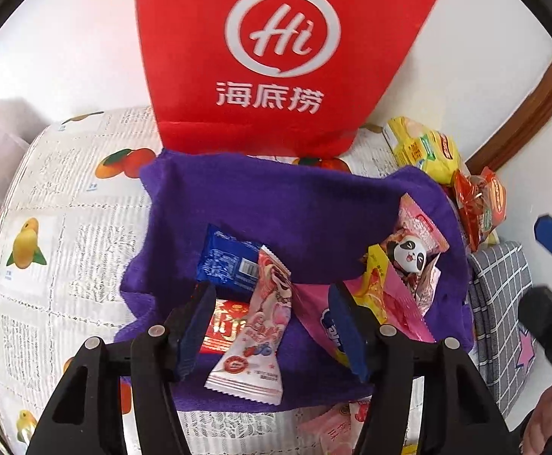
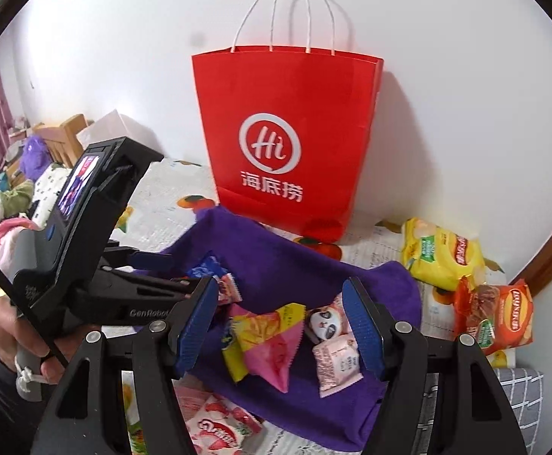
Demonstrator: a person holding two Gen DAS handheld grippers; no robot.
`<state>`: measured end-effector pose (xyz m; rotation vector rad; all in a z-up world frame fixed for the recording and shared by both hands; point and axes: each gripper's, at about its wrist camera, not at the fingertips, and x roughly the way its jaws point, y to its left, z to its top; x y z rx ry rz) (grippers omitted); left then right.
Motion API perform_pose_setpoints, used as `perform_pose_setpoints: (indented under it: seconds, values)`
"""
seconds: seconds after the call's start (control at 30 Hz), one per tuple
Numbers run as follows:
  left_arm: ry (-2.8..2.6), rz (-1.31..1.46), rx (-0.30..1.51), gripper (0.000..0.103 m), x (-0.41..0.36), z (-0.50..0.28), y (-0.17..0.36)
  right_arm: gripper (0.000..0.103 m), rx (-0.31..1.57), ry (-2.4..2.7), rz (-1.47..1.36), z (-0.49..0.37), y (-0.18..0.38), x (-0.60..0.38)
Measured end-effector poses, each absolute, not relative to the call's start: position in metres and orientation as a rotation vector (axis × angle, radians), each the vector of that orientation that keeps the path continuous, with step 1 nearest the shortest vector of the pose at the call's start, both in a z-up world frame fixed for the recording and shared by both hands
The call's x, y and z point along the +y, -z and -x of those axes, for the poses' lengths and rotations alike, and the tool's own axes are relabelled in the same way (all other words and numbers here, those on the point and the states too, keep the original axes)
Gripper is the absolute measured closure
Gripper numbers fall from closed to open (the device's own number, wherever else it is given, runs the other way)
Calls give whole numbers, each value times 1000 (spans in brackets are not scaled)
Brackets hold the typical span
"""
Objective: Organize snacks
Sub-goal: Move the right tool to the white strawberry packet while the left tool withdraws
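A purple cloth (image 1: 276, 204) lies on the fruit-print tablecloth (image 1: 67, 227) with several snack packets on it. My left gripper (image 1: 272, 326) hangs open just above a pink-and-white candy packet (image 1: 253, 326), whose sides are clear of both pads. A red packet (image 1: 222, 326) and a blue packet (image 1: 230, 261) lie beside it. In the right wrist view my right gripper (image 2: 279, 326) is open over a yellow-and-pink packet (image 2: 268, 337), a panda packet (image 2: 327, 320) and a small pink packet (image 2: 336, 360). It touches none of them. A red paper bag (image 2: 287, 132) stands upright behind the cloth.
A yellow chips bag (image 2: 442, 254) and an orange chips bag (image 2: 495, 314) lie at the right by the wall. A strawberry packet (image 2: 219, 428) sits off the cloth at the front. A grey checked cloth (image 1: 499, 295) is at the right edge. A hand (image 2: 10, 341) holds the left gripper's handle.
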<state>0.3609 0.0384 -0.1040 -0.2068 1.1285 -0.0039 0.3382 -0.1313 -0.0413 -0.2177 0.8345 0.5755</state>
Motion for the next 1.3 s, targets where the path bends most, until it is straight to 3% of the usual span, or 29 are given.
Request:
perform_pose_setpoints:
  seconds: [0.53, 0.9, 1.3]
  values:
    - [-1, 270, 1109, 43, 63, -356, 89, 37, 963, -531, 234, -310, 68, -102]
    - [63, 215, 1069, 43, 49, -344, 68, 37, 1290, -390, -79, -264, 160, -157]
    - [169, 151, 979, 39, 30, -319, 32, 37, 1351, -326, -162, -262, 173, -144]
